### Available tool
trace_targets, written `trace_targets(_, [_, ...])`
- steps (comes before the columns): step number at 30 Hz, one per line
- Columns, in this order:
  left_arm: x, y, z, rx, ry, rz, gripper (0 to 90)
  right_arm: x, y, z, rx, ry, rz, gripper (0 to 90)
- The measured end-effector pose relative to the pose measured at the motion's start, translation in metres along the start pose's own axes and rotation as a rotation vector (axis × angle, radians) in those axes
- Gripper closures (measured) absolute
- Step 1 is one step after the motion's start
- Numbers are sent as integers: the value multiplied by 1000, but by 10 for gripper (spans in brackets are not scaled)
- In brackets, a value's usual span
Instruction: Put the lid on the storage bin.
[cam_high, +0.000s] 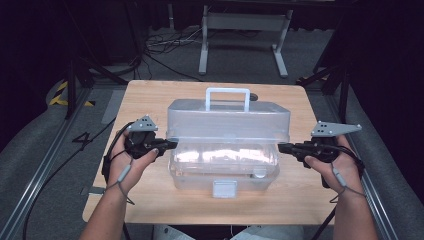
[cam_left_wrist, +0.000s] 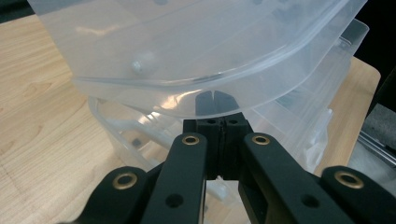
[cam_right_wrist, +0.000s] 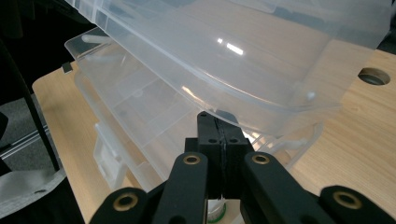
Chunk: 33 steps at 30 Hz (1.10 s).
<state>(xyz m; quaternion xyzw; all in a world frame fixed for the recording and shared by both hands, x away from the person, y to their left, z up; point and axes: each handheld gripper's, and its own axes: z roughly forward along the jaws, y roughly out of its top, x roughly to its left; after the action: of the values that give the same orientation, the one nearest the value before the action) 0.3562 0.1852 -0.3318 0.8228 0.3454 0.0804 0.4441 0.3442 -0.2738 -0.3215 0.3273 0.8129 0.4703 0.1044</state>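
High view: sitting mid-table, wood-topped over grey floor with cables: clear box, lid raised. Left gripper and right gripper pinching shut under lid's ends.

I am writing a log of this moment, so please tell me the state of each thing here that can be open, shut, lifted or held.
Clear plastic box: open, resting on the wooden table.
Lid: raised above the base, held up at both ends.
Front latch: undone, hanging on the base.
Left gripper: shut, tips under the lid's left end.
Right gripper: shut, tips under the lid's right end.
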Motion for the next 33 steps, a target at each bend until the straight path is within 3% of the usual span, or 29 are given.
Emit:
trace_targets(23, [0,-2,-1,127,-12,19,897,3,-4,6,136,18,-18,894])
trace_targets(33, [-1,-3,1,172,-13,33,895,2,-6,7,183,4,-21,887])
